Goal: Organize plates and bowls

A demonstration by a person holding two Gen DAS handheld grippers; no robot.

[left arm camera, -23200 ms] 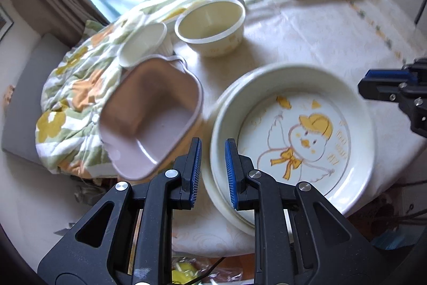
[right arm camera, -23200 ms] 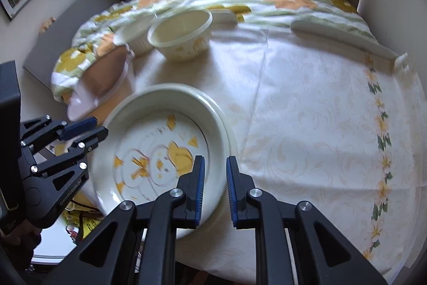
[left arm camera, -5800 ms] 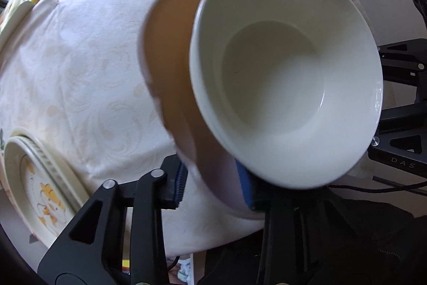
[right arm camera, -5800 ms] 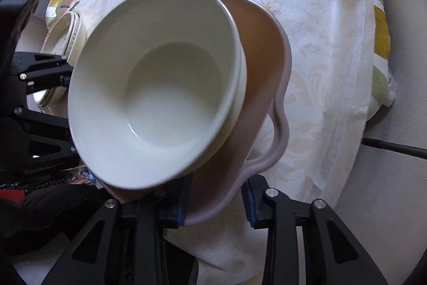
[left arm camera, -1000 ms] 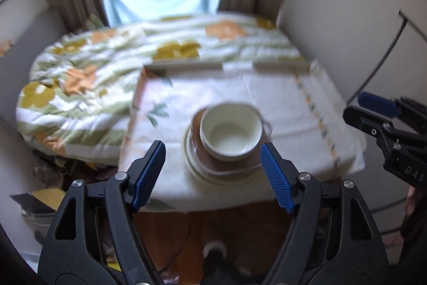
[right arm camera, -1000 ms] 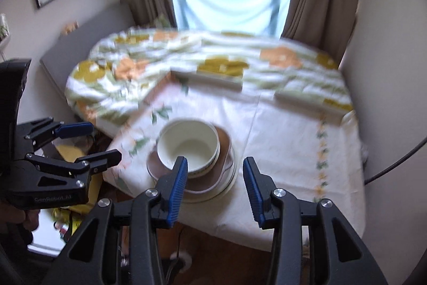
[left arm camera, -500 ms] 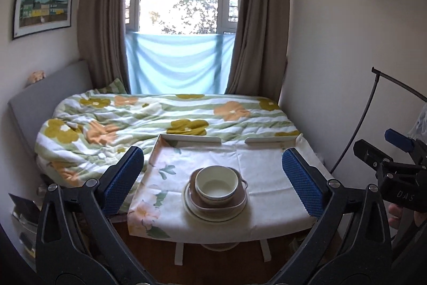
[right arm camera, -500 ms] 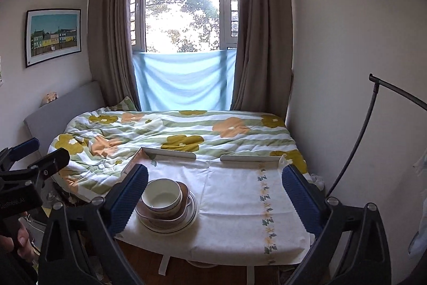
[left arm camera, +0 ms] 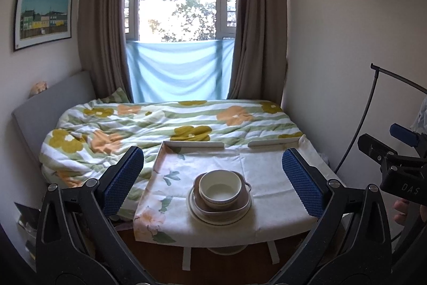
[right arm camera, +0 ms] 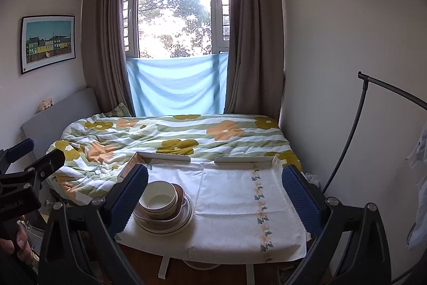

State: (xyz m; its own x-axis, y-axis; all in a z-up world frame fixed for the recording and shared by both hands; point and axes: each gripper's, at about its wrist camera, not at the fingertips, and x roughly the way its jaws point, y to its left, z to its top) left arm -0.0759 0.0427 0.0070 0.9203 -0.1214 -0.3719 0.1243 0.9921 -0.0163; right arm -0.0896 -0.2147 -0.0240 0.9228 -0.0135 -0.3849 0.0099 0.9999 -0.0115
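Both my left gripper (left arm camera: 213, 175) and right gripper (right arm camera: 214, 191) gape empty; bowl (left arm camera: 220, 186) tops what looks like stacked plates (left arm camera: 213, 217) on the desk (left arm camera: 269, 178).

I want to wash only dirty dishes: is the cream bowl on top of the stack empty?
Apparently empty: the cream bowl sits upright atop the brown dish, its pale inside bare in both views. Small residue cannot be ruled out.

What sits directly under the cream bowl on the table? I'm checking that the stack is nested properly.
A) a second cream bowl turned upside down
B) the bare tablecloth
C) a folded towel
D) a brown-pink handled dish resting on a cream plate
D: the cream bowl sits inside the brown-pink handled dish, which rests on the cream plate.
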